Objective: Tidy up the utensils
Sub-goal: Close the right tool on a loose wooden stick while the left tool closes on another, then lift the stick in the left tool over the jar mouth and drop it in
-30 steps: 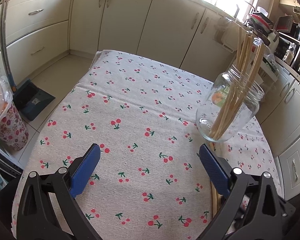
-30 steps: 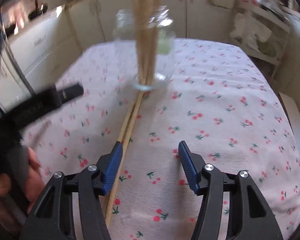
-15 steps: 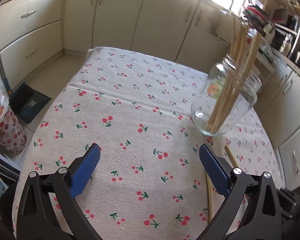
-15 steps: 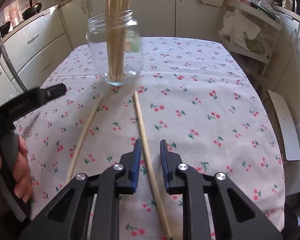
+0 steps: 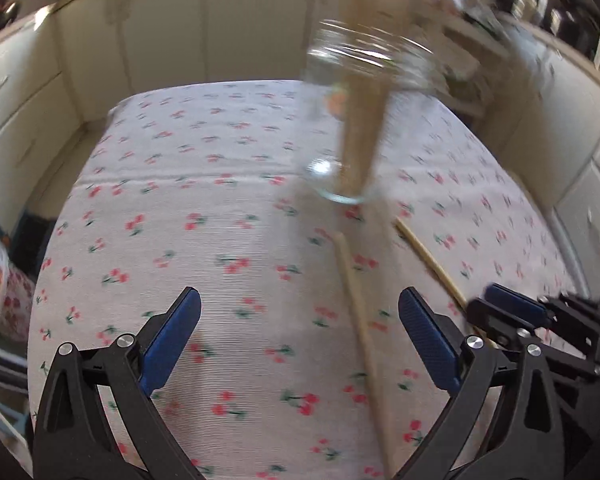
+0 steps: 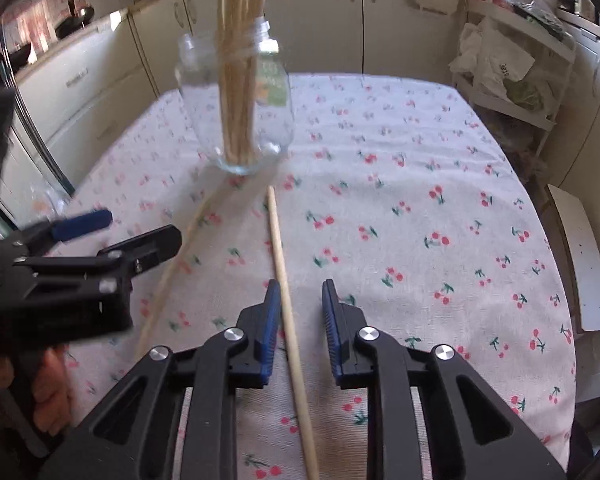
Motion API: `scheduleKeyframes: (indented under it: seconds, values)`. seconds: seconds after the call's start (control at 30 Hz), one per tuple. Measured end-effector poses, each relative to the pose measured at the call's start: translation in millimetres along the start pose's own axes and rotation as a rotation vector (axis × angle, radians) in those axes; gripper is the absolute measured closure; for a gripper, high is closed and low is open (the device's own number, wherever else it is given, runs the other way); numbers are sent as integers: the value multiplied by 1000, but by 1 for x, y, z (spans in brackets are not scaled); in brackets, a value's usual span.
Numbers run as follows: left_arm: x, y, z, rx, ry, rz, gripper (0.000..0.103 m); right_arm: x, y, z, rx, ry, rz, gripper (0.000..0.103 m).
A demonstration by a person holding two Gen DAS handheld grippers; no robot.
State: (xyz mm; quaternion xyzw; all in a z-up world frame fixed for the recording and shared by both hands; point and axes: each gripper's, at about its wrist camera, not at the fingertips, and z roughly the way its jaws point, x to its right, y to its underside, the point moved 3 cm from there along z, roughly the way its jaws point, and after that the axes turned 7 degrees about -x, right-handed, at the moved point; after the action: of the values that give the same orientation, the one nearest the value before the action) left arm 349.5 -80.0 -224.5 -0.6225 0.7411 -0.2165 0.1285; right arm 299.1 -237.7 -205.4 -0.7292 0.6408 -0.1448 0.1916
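**Asker:** While the right hand-held gripper (image 6: 298, 312) is closing, what sits between its blue pads, and where are the other sticks?

**Describer:** One loose wooden stick (image 6: 286, 312) lies on the bench (image 6: 420, 200) between the pads. It touches the left pad, and a gap remains at the right one, so nothing is clamped yet. From the jaws it runs toward twelve o'clock, ending just short of the glass jar (image 6: 240, 112). The jar stands upright with a bundle of sticks (image 6: 240, 60) in it. A second loose stick (image 6: 172, 272) lies at ten o'clock from the jaws, slanting toward the jar's base.

**Asker:** And the left hand-held gripper (image 5: 300, 336)?

**Describer:** Its jaws stand wide apart and hold nothing. In its own view the second loose stick lies on the cloth between its pads, nearer the right one.

**Asker:** How should this grasp go?

**Describer:** My judgement: let both pads meet the stick squarely before lifting. Then tip it upright and lower it into the jar's mouth without knocking the bundle.

**Asker:** Anything unclear?

**Describer:** The left view is blurred, so the jar is smeared. The near ends of both loose sticks run out of frame. The tops of the bundled sticks are also cut off.
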Motion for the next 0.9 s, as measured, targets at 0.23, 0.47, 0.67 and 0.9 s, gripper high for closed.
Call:
scheduleKeyframes:
  seconds: [0.23,0.47,0.67,0.9]
  values:
    - [20,5,7,-3,-54,31,70,20,17,-14,-50,-15,45,96]
    - [14,3,2,-68,60,126,81,12,-3,-15,14,-36,7,73]
    - [5,-14,6,-79,43,40,47,3,-25,8,-29,-12,-55,80]
    - [17,-7,10,-37,44,180,98,14,-18,6,-86,5,-1,97]
